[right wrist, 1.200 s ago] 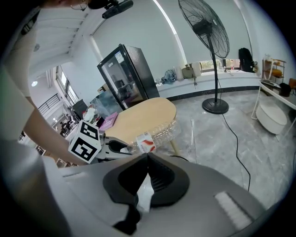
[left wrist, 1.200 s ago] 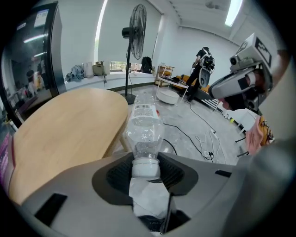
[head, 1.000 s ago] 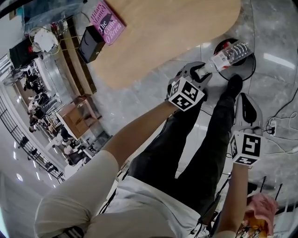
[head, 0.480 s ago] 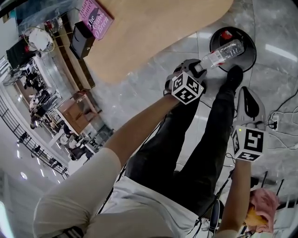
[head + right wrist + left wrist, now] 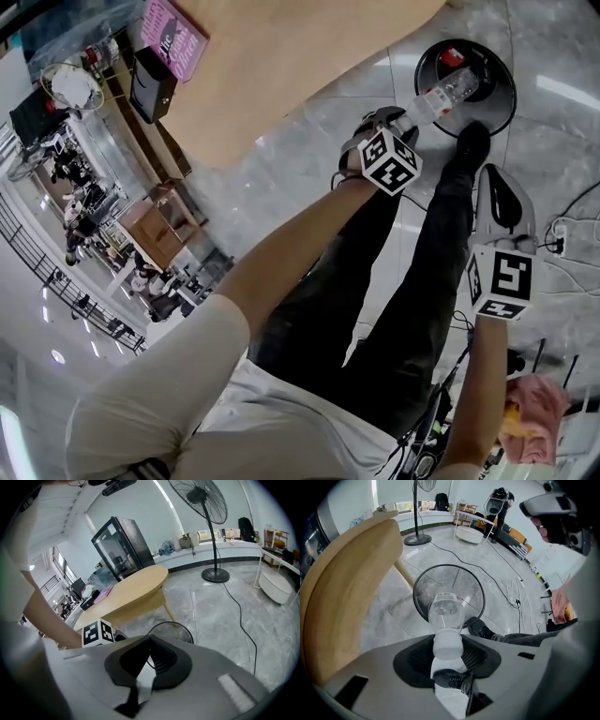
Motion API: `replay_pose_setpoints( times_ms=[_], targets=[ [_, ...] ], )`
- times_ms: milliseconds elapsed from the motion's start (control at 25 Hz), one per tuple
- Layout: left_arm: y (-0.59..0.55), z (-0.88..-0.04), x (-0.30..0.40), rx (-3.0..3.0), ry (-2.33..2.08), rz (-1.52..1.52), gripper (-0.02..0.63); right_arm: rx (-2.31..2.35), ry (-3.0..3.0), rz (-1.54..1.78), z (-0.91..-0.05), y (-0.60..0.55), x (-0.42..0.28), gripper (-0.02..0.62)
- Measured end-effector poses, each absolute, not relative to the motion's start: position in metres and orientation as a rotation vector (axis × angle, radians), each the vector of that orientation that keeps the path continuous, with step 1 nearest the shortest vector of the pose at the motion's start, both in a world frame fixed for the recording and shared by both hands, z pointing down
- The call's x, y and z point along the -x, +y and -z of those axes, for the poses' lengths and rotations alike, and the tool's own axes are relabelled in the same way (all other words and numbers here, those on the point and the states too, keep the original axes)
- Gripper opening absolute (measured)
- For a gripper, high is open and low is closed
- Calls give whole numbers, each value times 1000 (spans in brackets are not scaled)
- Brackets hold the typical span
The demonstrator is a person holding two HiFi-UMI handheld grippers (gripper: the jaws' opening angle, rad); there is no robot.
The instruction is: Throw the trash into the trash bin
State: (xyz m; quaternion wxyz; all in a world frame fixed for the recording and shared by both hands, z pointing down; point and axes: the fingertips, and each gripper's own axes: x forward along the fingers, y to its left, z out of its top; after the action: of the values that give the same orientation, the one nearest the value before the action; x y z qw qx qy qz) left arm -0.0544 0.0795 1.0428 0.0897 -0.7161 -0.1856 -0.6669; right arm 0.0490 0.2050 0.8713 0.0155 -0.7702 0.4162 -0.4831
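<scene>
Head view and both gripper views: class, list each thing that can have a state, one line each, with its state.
plastic bottle: capped, clear, hanging neck-up over the bin's mouth
left gripper: shut on the bottle's capped neck
right gripper: shut, nothing between its jaws
trash bin: upright, open at the top
pink book: closed, lying on the table

Grey marble floor (image 5: 220,606); wooden table (image 5: 131,592); pedestal fan (image 5: 201,498); glass-door fridge (image 5: 123,545).

Left tongs (image 5: 447,645) pointing down, clamped; right tongs (image 5: 149,641) closed.
</scene>
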Motion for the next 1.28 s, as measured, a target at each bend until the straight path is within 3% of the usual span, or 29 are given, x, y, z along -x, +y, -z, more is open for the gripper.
replay_pose_setpoints(
  times_ms=[640, 920, 1280],
  targets=[
    [89, -1061, 51, 2110, -500, 2010, 158, 2402, 1270, 1502, -885, 212, -63, 11],
    [93, -1053, 52, 2189, -499, 2056, 249, 2400, 1303, 1500, -879, 212, -61, 11],
    [92, -1003, 40, 2324, -490, 2001, 261, 2430, 1360, 1499, -848, 210, -61, 11]
  ],
)
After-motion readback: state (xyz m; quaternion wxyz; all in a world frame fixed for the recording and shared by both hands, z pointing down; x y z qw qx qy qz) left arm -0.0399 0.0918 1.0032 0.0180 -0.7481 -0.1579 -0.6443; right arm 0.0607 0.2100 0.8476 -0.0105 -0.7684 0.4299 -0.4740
